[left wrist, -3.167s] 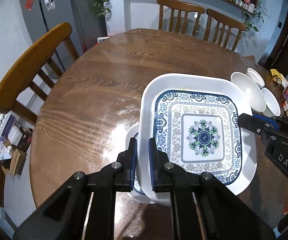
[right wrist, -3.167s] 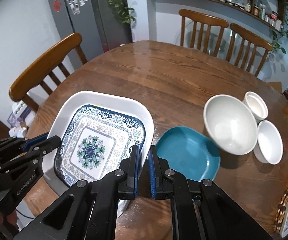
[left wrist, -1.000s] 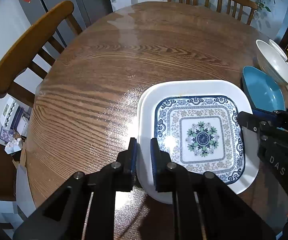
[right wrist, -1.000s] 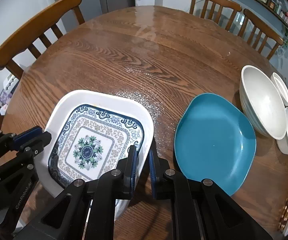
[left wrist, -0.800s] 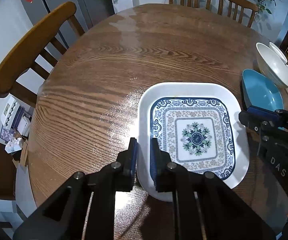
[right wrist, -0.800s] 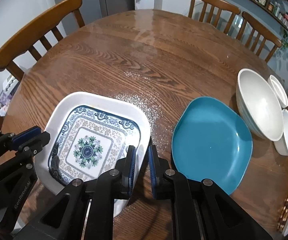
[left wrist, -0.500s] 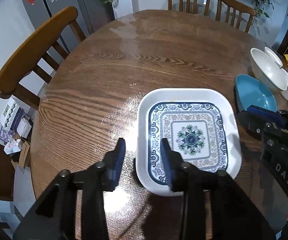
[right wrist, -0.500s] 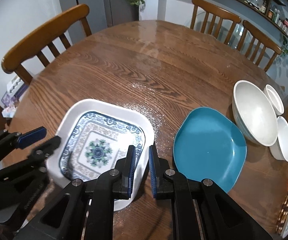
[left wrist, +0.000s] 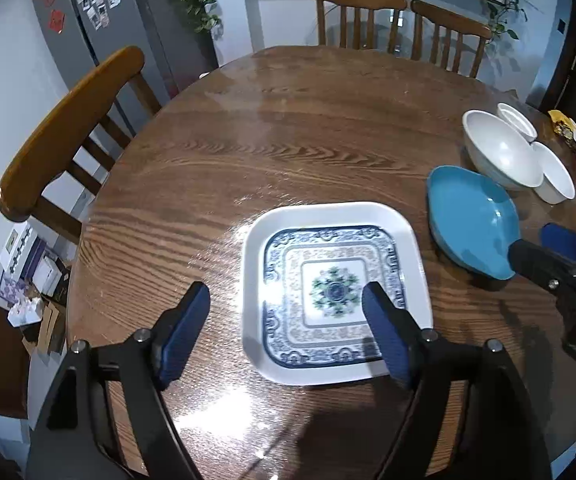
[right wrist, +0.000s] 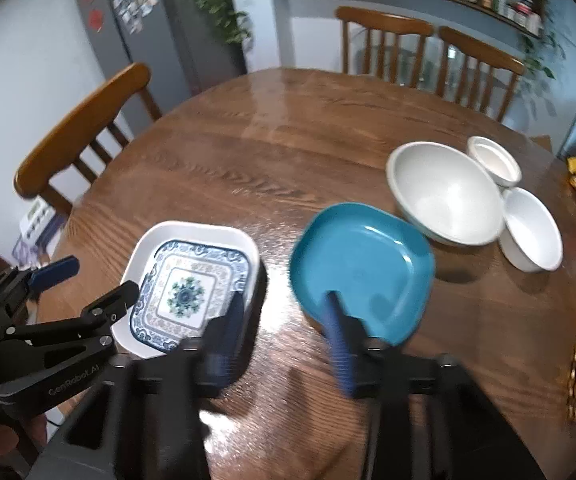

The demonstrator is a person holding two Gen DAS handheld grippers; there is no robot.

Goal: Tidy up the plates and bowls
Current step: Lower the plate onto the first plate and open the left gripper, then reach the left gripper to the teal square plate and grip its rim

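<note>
Operator: Plates stacked; patterned plate [left wrist: 334, 292] now sits in the white square dish [left wrist: 255, 240] on the table [left wrist: 288, 140]; I've let go, left gripper [left wrist: 288, 316] and right gripper [right wrist: 283, 332] both opening, nothing between them.

Desk: Anything the right view adds?

Operator: Teal plate [right wrist: 362, 264] whole, beside three white bowls [right wrist: 446, 194]; next to sort.

We see a square white plate [left wrist: 334, 216] with a blue patterned centre lying flat on the wooden table, near its front edge. Just to its right sits a teal plate [right wrist: 362, 258], apart from it, tilted with its far side propped on a large white bowl [right wrist: 446, 192]. Two smaller white bowls [right wrist: 532, 230] stand upright beside the large one.
</note>
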